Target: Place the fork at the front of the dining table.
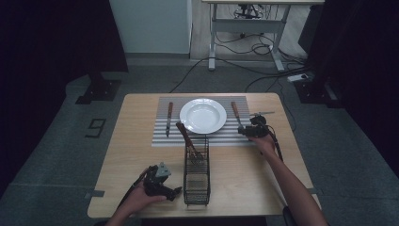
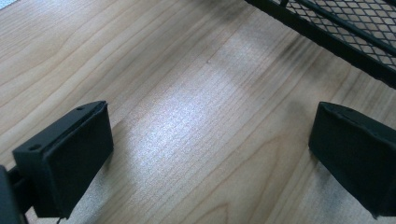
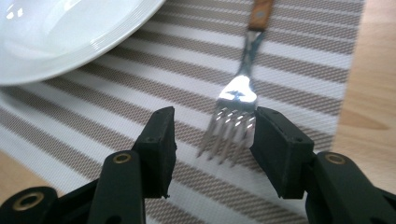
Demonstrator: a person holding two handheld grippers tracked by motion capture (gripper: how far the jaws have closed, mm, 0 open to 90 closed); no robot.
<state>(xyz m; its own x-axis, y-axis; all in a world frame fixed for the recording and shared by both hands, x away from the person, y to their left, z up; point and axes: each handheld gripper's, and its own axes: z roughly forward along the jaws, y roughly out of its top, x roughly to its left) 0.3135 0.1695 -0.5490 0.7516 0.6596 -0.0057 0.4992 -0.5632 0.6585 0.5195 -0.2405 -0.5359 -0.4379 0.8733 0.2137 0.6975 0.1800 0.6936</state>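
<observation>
With the fork (image 3: 236, 119) lying flat on the striped placemat (image 3: 299, 70) right of the plate (image 3: 56, 42), tines between my right claw's (image 3: 212, 135) parted jaws, untouched, I back off straight. Left claw (image 2: 210, 154) gapes idle over the worktop (image 2: 163, 93).

The fork (image 3: 236, 100) handle runs off the picture's top edge.

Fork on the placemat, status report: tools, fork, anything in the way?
Right tool open, fork tines between jaws, lying on placemat. Left tool open over bare table. Nothing blocking.
</observation>
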